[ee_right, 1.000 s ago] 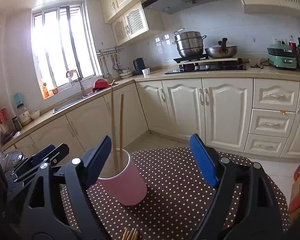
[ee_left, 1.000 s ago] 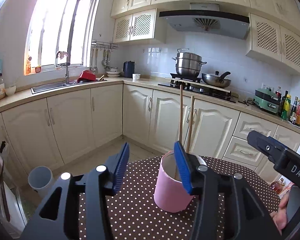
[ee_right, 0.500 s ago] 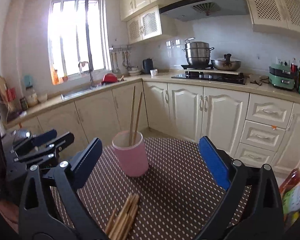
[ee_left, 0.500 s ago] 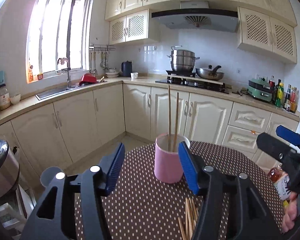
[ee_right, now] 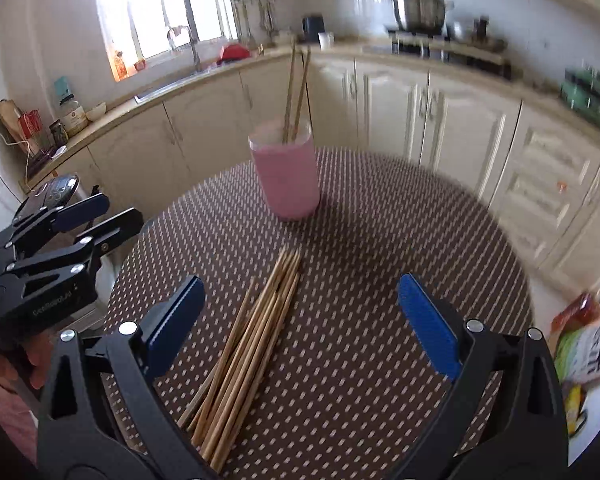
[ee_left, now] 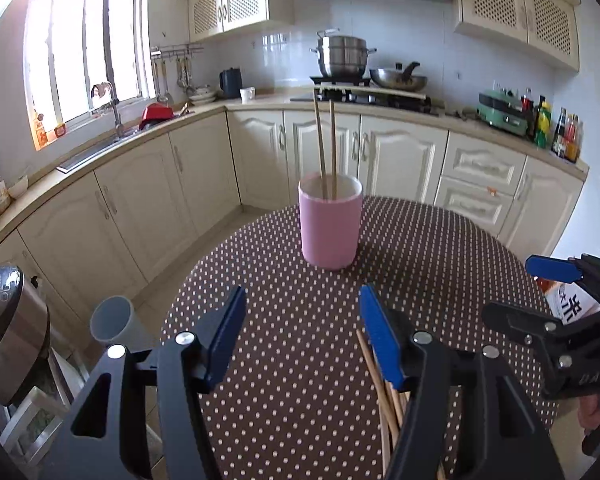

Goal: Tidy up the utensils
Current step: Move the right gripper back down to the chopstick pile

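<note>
A pink cup [ee_left: 329, 227] stands upright on the round dotted table [ee_left: 292, 360], with two wooden chopsticks [ee_left: 326, 144] standing in it. It also shows in the right wrist view [ee_right: 286, 176]. A bundle of several loose chopsticks [ee_right: 247, 344] lies on the table in front of the cup, partly hidden behind my left finger in the left wrist view [ee_left: 384, 396]. My left gripper [ee_left: 300, 332] is open and empty, short of the cup. My right gripper [ee_right: 300, 320] is open and empty, over the bundle.
The table's far edge drops toward cream kitchen cabinets [ee_left: 400, 160]. A grey bin [ee_left: 112, 320] and a rice cooker [ee_left: 4, 332] stand off the table's left side. Food packets [ee_right: 588, 352] sit at the right edge. My left gripper shows at the left in the right wrist view [ee_right: 60, 248].
Both grippers have pulled back from the cup and tilted down. The cup now sits farther away and the loose chopstick bundle has come into view under the right gripper.
</note>
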